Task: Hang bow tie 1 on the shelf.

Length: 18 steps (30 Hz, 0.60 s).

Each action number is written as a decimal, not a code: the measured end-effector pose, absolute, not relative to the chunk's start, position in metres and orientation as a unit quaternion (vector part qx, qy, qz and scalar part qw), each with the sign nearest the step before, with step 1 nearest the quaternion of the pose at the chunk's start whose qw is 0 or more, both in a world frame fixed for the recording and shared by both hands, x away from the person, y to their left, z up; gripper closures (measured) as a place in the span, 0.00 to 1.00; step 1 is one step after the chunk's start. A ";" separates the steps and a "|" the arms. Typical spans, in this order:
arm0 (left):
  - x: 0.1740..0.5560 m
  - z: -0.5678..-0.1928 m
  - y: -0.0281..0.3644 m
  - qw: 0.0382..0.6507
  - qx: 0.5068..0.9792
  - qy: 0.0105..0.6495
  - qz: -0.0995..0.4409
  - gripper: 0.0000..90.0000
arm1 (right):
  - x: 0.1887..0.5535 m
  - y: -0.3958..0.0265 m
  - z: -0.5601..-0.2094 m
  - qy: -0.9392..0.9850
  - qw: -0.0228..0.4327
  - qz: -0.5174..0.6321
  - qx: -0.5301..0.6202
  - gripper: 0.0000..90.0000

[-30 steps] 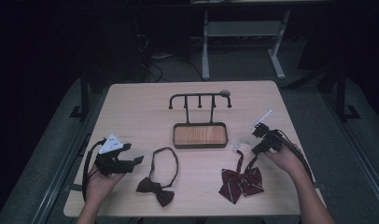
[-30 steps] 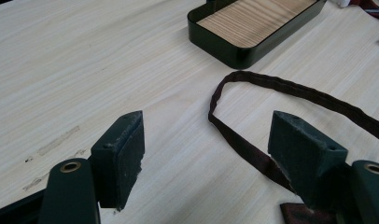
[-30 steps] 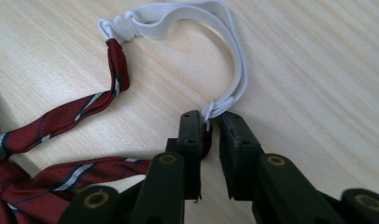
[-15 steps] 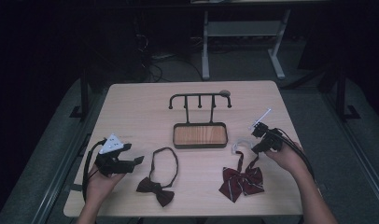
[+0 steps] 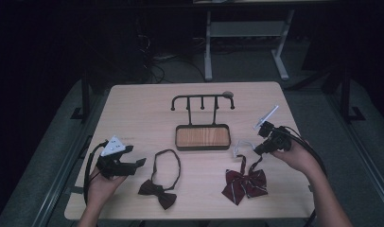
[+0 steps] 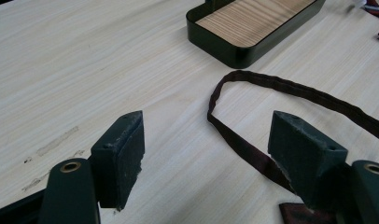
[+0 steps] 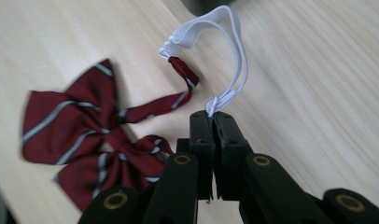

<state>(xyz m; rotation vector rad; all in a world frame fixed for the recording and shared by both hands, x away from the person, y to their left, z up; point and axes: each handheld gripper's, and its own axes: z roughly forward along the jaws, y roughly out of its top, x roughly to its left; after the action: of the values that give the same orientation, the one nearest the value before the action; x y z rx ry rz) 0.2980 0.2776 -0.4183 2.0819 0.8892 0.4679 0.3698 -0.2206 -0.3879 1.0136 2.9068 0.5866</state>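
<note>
A dark red bow tie with pale stripes (image 5: pixel 245 183) is seen lying at the near right of the wooden table (image 5: pixel 143 118), its white elastic band (image 7: pixel 225 56) lifted off the surface. The band is pinched between the closed jaws of the right gripper (image 7: pixel 213 122). The left gripper (image 6: pixel 206 154) is held with its jaws wide apart and nothing between them, beside the strap of a plain dark bow tie (image 5: pixel 158 191). A wood-floored tray with a hook rack (image 5: pixel 203 137) is set at the table's middle.

Dark strap (image 6: pixel 290 91) cut off at frame's right edge, striped bow tie (image 7: pixel 85 140) blurred
</note>
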 end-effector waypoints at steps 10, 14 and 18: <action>0.298 -0.418 0.277 0.403 0.824 0.353 0.184 0.30 | 0.361 -0.215 -0.367 0.942 -0.005 0.208 0.263 0.96; 0.298 -0.418 0.277 0.403 0.824 0.353 0.185 0.30 | 0.358 -0.211 -0.359 0.947 -0.008 0.209 0.243 0.96; 0.298 -0.418 0.277 0.403 0.824 0.352 0.186 0.30 | 0.357 -0.209 -0.352 0.949 -0.008 0.212 0.232 0.96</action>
<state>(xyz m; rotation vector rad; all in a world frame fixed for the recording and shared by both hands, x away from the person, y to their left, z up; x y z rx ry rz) 0.2975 0.2775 -0.4176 2.0813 0.8885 0.4691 0.3569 -0.2091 -0.3516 0.7329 2.9971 0.6706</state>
